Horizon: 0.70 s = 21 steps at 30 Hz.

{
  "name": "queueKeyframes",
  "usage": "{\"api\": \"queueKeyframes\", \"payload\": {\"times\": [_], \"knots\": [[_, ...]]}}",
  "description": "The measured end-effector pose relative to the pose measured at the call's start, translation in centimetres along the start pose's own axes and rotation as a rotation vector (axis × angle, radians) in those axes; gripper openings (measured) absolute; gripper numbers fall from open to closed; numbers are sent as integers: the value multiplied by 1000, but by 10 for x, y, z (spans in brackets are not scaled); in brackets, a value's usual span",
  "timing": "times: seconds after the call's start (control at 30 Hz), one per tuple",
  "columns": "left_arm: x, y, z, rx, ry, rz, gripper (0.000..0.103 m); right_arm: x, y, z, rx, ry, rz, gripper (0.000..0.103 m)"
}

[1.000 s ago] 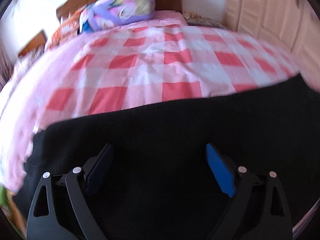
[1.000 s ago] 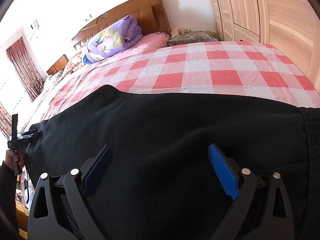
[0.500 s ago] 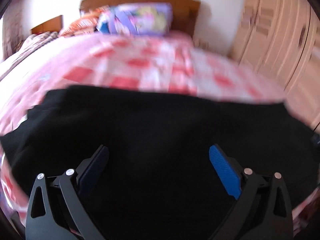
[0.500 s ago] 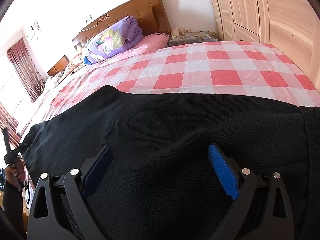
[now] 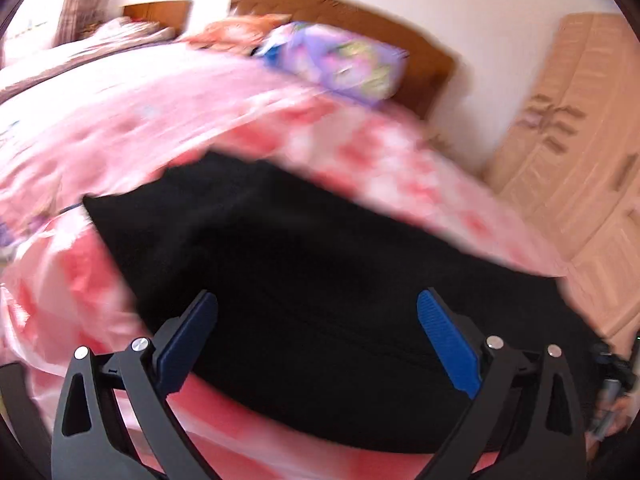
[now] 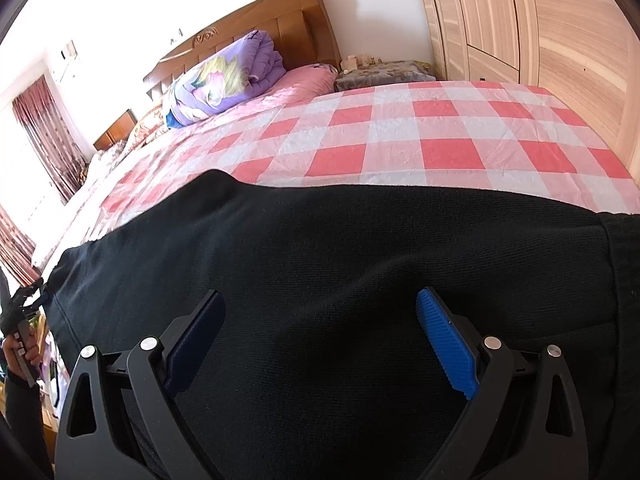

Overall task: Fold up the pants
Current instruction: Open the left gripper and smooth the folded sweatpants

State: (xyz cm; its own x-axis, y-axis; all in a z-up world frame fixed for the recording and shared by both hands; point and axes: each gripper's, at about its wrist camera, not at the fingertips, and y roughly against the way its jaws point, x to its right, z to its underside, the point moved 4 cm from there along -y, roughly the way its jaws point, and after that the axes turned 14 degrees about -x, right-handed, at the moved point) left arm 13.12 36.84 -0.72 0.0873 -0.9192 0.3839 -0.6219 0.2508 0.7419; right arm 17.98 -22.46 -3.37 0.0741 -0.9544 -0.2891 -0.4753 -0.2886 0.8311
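Observation:
Black pants (image 6: 340,260) lie flat across the near end of a bed with a pink and red checked cover (image 6: 400,136). My right gripper (image 6: 320,320) is open and empty, low over the pants near the waistband end at the right. My left gripper (image 5: 316,320) is open and empty over the leg end of the pants (image 5: 300,260); that view is blurred. The left gripper and hand also show at the far left of the right wrist view (image 6: 20,320), beside the leg cuffs.
A purple folded quilt (image 6: 224,80) and pink pillow (image 6: 308,76) lie by the wooden headboard (image 6: 256,24). A wooden wardrobe (image 6: 540,32) stands along the right. A bedside table (image 6: 384,68) is beside the headboard. Curtains (image 6: 44,136) hang at the left.
My left gripper has swung left and turned, so the pants' leg end and near bed edge now show. The right gripper has barely moved. Both stay open.

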Motion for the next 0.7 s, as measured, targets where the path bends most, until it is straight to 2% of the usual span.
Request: {"api": "queueKeyframes", "payload": {"times": [0.03, 0.13, 0.2, 0.27, 0.3, 0.4, 0.47, 0.6, 0.7], "knots": [[14, 5, 0, 19, -30, 34, 100, 1, 1, 0, 3, -6, -3, 93], [78, 14, 16, 52, -132, 64, 101, 0, 3, 1, 12, -22, 36, 93], [117, -2, 31, 7, -157, 104, 101, -4, 8, 4, 22, -14, 84, 93], [161, -27, 53, -70, -196, 146, 101, -6, 17, 10, 38, 6, 90, 93], [179, -36, 62, -93, -233, 151, 101, -3, 26, 15, 47, 6, 87, 93], [233, -55, 95, -121, -355, 94, 101, 21, 62, 34, 87, -20, 85, 93], [271, -62, 115, -139, -436, 103, 101, 45, 92, 49, 134, -56, 91, 93], [327, -67, 148, -135, -601, 100, 101, 114, 150, 91, 238, -241, 17, 94], [368, -73, 169, -109, -724, 76, 101, 153, 157, 125, 207, -370, -105, 94]]}}
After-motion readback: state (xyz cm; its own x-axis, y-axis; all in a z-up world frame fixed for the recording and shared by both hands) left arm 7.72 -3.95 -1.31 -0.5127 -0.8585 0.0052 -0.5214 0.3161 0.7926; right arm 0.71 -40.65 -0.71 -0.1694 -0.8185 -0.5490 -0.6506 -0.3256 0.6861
